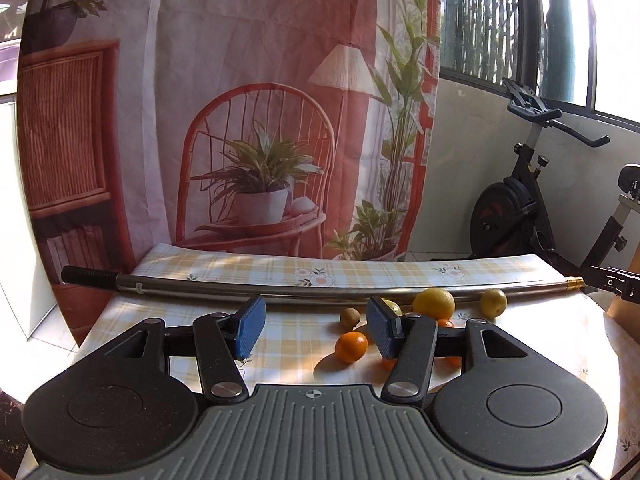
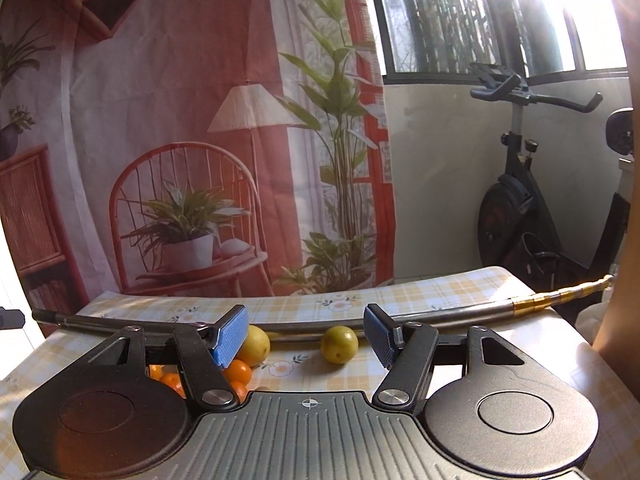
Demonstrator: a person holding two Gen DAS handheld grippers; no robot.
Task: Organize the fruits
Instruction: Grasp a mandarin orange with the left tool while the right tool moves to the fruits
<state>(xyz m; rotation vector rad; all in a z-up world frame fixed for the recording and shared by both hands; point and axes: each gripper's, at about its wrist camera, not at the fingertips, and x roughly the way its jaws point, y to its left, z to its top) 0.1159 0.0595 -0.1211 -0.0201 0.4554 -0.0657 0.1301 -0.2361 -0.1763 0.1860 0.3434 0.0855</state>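
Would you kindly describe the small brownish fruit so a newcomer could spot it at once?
Start from the long metal pole lying across the checked yellow tablecloth. Just in front of it, at the left edge of the fruit cluster, sits the small round brownish fruit. It alone is dull brown; its neighbours are bright orange or yellow.

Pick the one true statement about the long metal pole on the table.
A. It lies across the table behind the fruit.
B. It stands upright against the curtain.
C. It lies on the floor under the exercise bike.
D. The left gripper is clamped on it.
A. The metal pole lies flat across the checked tablecloth, with the large yellow fruit and the small orange in front of it; the left gripper is open and empty.
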